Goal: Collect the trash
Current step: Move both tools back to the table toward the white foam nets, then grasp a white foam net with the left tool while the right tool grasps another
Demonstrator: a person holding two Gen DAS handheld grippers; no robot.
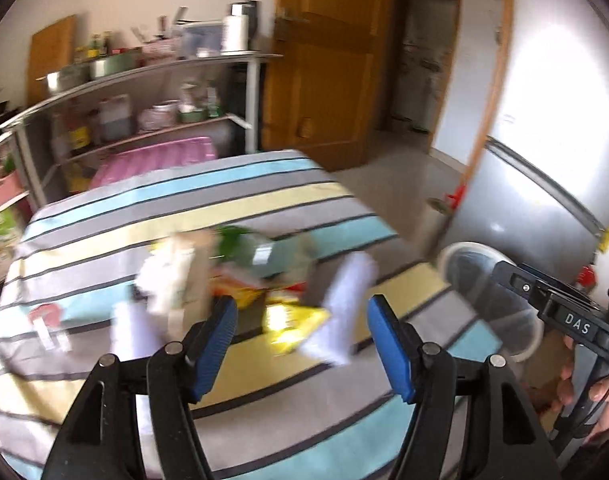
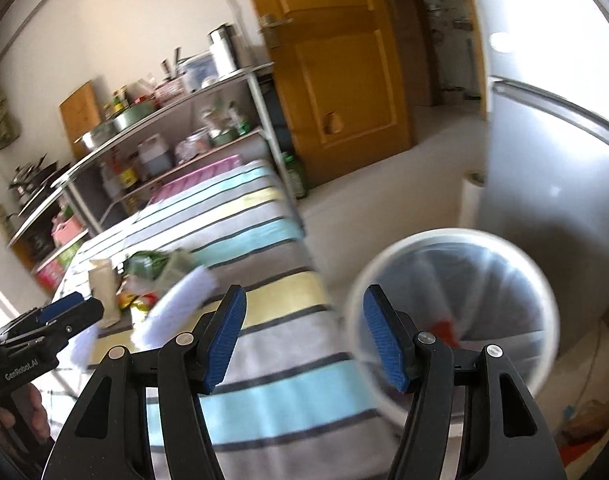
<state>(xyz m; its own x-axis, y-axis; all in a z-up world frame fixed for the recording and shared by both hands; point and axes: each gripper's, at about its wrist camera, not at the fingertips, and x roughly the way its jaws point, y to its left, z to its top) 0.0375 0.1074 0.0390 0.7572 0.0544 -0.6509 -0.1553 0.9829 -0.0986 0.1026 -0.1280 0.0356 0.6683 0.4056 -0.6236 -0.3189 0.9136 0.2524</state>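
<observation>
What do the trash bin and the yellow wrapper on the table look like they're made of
Trash bin: pale plastic rim, likely, with a thin translucent liner that shows folds. Yellow wrapper: glossy plastic film or foil, judging by bright glare and crumpled edges; blur leaves it uncertain.

The desk wears a cloth striped in light blue, grey, pale yellow and white, with thin dark lines between the bands. At its centre the trash pile mixes green, yellow, beige and white. Both sets of tongs, left tongs and right tongs, are black with blue pads. At three o'clock the bin is white-rimmed with a red scrap inside. The door is orange-brown wood.
</observation>
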